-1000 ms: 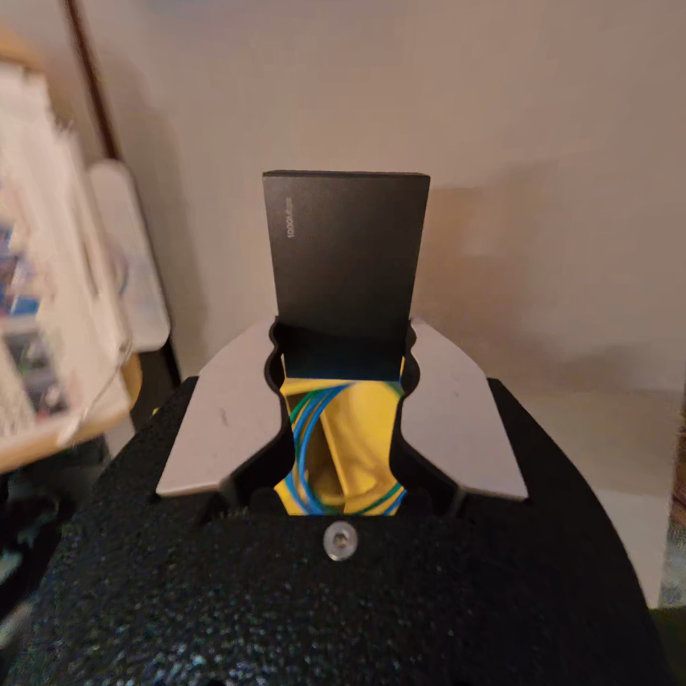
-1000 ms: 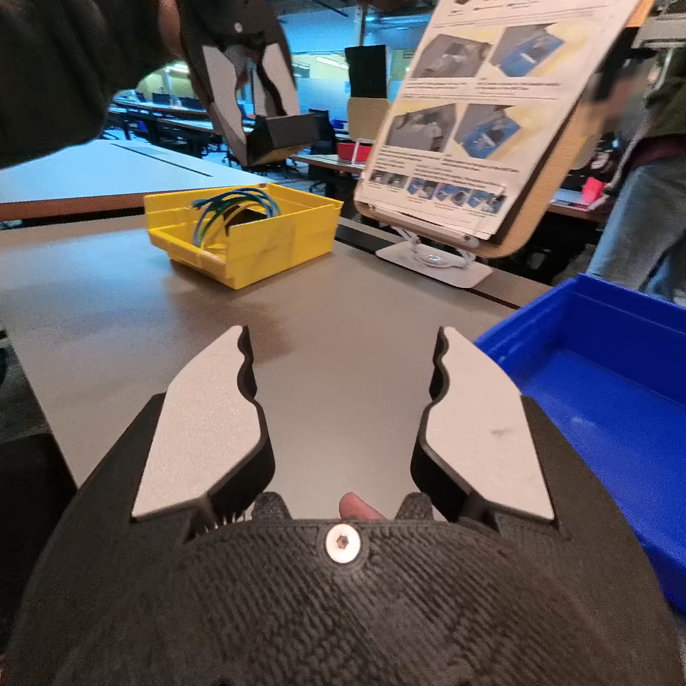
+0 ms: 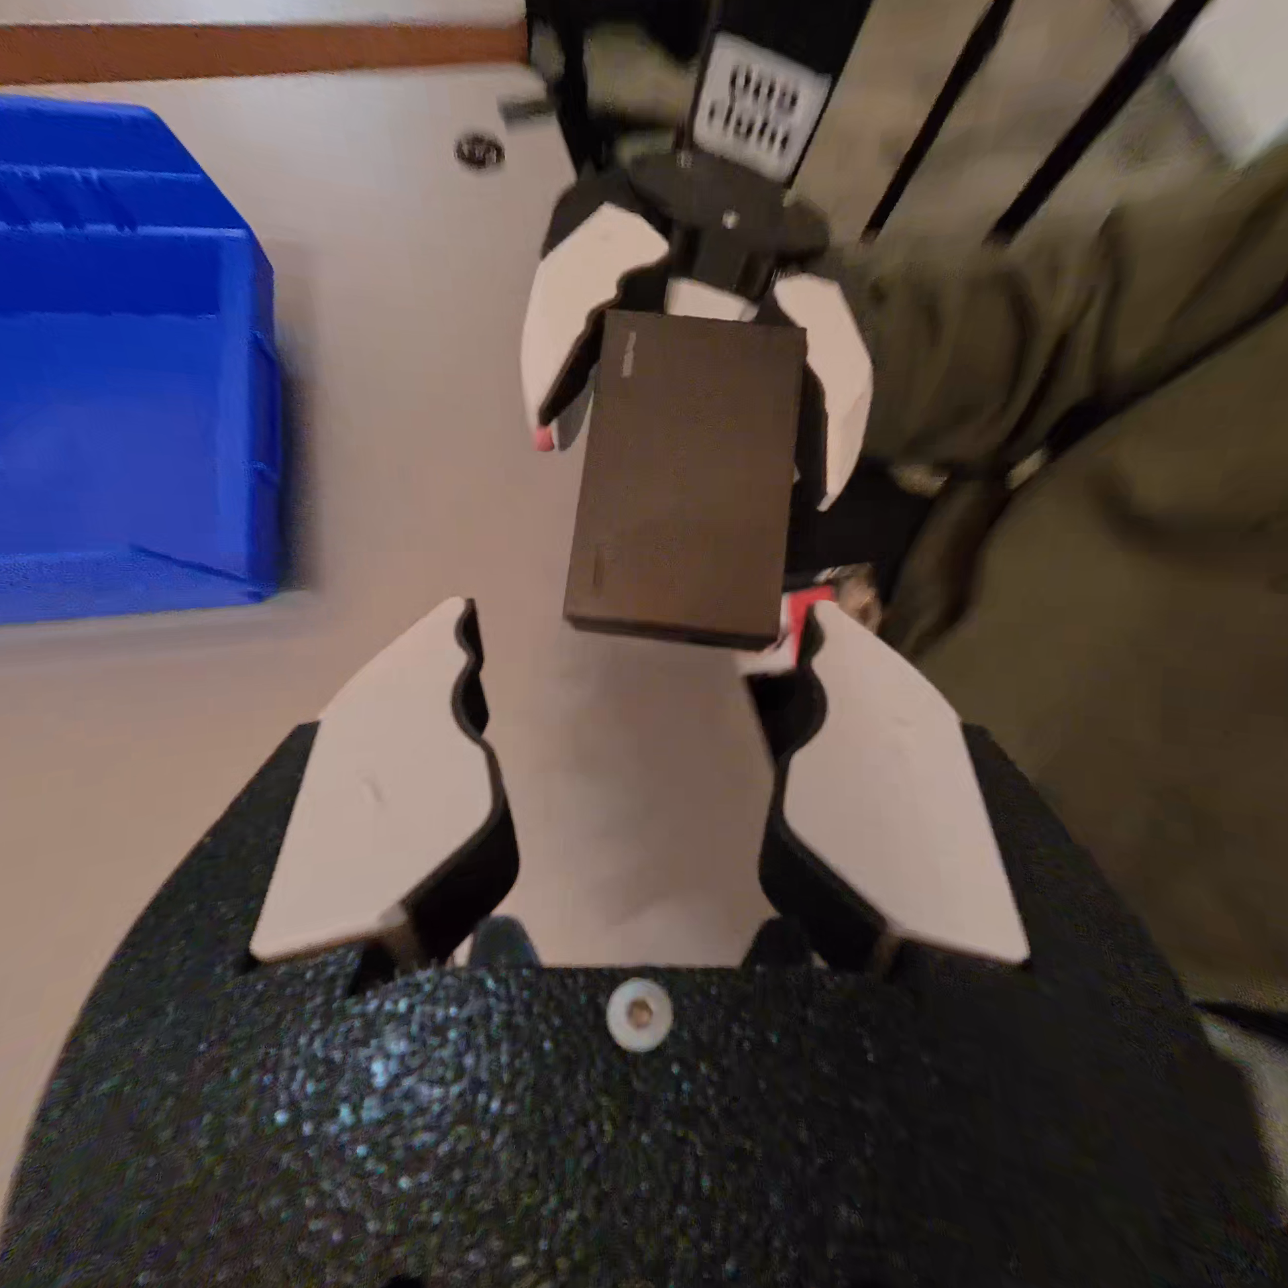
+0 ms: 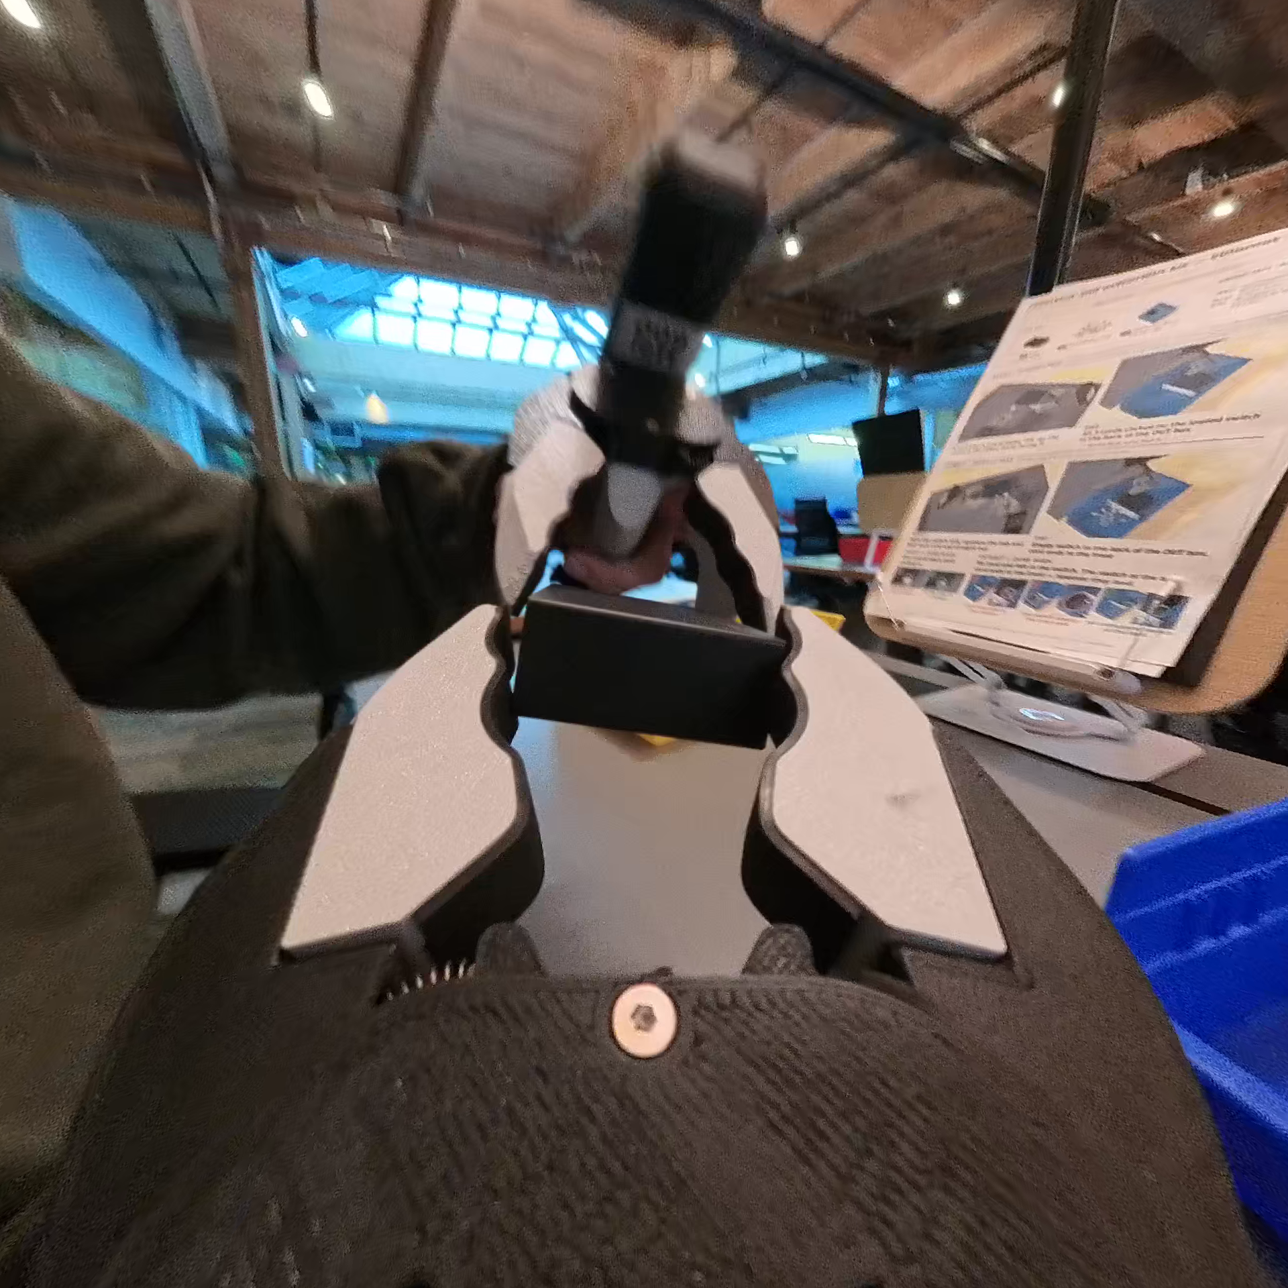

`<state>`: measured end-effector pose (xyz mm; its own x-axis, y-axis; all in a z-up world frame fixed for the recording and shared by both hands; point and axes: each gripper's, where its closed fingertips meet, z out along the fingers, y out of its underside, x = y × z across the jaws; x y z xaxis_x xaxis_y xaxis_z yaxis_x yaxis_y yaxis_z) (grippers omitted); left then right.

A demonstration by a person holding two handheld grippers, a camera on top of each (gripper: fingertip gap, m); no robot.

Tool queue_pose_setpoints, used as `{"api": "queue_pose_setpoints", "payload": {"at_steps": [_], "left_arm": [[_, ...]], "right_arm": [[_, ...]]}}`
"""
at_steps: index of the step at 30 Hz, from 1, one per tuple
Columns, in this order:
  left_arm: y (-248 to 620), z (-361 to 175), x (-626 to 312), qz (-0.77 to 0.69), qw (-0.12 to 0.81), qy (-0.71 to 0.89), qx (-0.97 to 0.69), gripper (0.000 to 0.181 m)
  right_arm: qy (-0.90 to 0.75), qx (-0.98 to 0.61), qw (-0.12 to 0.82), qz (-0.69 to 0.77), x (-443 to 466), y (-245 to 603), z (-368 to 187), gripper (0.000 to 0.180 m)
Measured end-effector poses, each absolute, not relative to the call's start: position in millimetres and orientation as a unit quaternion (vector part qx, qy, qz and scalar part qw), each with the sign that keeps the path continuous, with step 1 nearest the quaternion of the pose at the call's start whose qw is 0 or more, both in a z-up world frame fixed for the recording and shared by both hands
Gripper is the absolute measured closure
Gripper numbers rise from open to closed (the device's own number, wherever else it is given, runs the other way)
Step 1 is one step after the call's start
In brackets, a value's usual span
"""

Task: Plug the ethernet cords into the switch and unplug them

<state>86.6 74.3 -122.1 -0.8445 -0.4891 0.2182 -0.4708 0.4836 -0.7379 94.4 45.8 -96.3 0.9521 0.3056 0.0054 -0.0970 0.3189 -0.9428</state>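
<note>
The black switch [image 3: 683,474] hangs in the air above the table, between my two grippers. My right gripper [image 4: 645,620] is shut on the switch [image 4: 648,669], with a fingertip pressed on each side. In the left wrist view it shows as the far gripper [image 3: 690,463] straddling the switch's far end. My left gripper [image 3: 641,613] is open and empty, and the switch's near end lies just at its fingertips without touching them. Its fingers [image 4: 739,516] show behind the switch in the right wrist view. No ethernet cords are in view.
A blue bin [image 3: 125,348] stands on the grey table [image 3: 418,348] to the left; it shows at the lower right in the right wrist view [image 4: 1213,976]. An instruction board on a stand [image 4: 1087,488] is at the back right. A sleeve [image 4: 209,557] reaches in from the left.
The left gripper carried the switch away from the yellow bin and let go of it. The right gripper, open before, has closed on the switch.
</note>
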Motion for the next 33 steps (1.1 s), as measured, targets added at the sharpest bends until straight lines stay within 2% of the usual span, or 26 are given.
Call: {"api": "queue_pose_setpoints", "payload": {"at_steps": [2, 5, 7, 8, 11, 13, 16, 18, 20, 25, 26, 28, 31, 33], "left_arm": [[75, -122, 88, -0.506, -0.044, 0.793, -0.335, 0.088], [63, -117, 73, -0.609, -0.221, 0.666, -0.371, 0.089], [53, -114, 60, -0.635, -0.332, 0.599, -0.359, 0.101], [49, -117, 59, -0.638, -0.359, 0.578, -0.360, 0.107], [39, -128, 59, -0.634, -0.407, 0.544, -0.370, 0.119], [34, -139, 59, -0.619, -0.419, 0.546, -0.379, 0.139], [35, -147, 66, -0.622, -0.413, 0.531, -0.401, 0.144], [41, -153, 78, -0.634, -0.379, 0.510, -0.440, 0.146], [56, -159, 95, -0.652, -0.336, 0.465, -0.495, 0.147], [89, -175, 123, -0.674, -0.239, 0.372, -0.591, 0.148], [93, -176, 127, -0.682, -0.225, 0.349, -0.602, 0.149], [104, -176, 132, -0.700, -0.210, 0.300, -0.613, 0.149], [109, -181, 132, -0.700, -0.174, 0.296, -0.626, 0.150], [108, -181, 130, -0.700, -0.170, 0.298, -0.627, 0.150]], "right_arm": [[-0.086, -0.540, 0.822, 0.159, 96, 40, -91, 0.107], [-0.102, -0.526, 0.824, 0.185, 90, 38, -95, 0.107], [-0.132, -0.526, 0.816, 0.201, 80, 38, -101, 0.107], [-0.144, -0.526, 0.809, 0.218, 74, 39, -104, 0.107], [-0.161, -0.540, 0.796, 0.223, 68, 46, -115, 0.108], [-0.162, -0.537, 0.792, 0.241, 68, 47, -119, 0.108], [-0.156, -0.547, 0.783, 0.252, 75, 49, -131, 0.108], [-0.119, -0.577, 0.776, 0.227, 93, 54, -141, 0.112], [-0.056, -0.612, 0.769, 0.178, 119, 62, -151, 0.106], [-0.022, -0.714, 0.699, -0.029, 143, 90, -176, 0.070], [-0.030, -0.716, 0.695, -0.049, 139, 95, -176, 0.069], [-0.033, -0.709, 0.701, -0.067, 134, 99, -173, 0.087], [-0.033, -0.717, 0.695, -0.053, 130, 103, -180, 0.095], [-0.032, -0.704, 0.709, -0.031, 127, 102, -178, 0.094]]}}
